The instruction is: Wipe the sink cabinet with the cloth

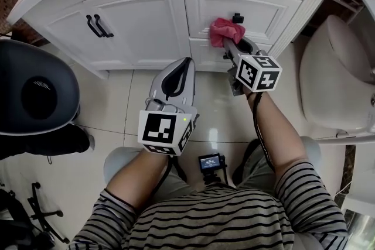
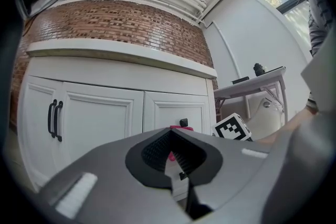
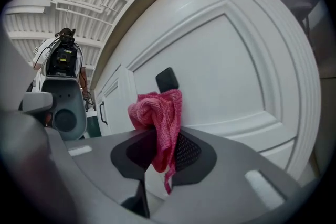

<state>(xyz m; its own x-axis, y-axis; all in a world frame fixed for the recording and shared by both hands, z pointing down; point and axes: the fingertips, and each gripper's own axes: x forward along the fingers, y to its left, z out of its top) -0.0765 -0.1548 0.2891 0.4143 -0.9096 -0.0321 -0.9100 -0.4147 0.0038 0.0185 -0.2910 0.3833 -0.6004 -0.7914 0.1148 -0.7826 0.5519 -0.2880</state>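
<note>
Cabinet: white, panelled, standing on a tiled floor, with paired black handles on the left door and one black knob on the right panel. Cloth: pink, bunched, lying against the right panel just below the knob, with a loose tail hanging between the jaws. Right hand-held gripper: jaws closed on the cloth, tips at the cabinet front. Left hand-held gripper: jaws drawn together with nothing between them, held low over the floor, short of the cabinet, pointing at its middle. Toilet: white, to the right of the cabinet.
</note>
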